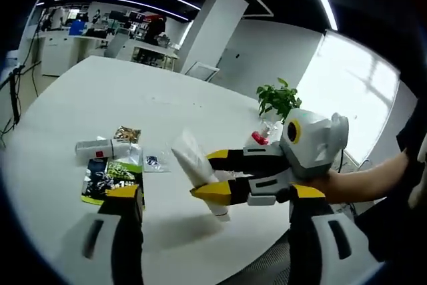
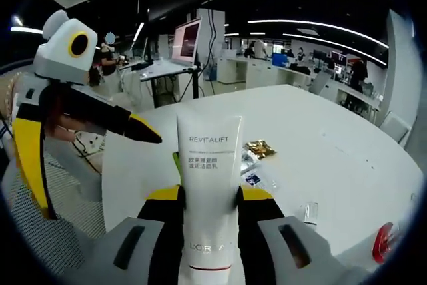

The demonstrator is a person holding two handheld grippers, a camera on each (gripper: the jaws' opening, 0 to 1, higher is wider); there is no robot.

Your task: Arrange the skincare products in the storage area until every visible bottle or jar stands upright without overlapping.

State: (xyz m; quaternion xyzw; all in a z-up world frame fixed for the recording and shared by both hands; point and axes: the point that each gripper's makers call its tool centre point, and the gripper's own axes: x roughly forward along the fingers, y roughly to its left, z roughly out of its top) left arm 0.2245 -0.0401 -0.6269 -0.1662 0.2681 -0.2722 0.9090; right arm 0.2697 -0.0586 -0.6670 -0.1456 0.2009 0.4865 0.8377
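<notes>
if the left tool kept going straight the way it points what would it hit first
Probably the dark printed sachet lying flat on the white table, just beyond the left tool; depth is unclear, so it might pass above it.

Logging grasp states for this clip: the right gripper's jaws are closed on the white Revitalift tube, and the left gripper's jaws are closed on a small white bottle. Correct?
Not quite. The left gripper holds nothing: in the left gripper view its jaws stand apart over the white round table. The right gripper does grip the white Revitalift tube, as the right gripper view shows.
</notes>
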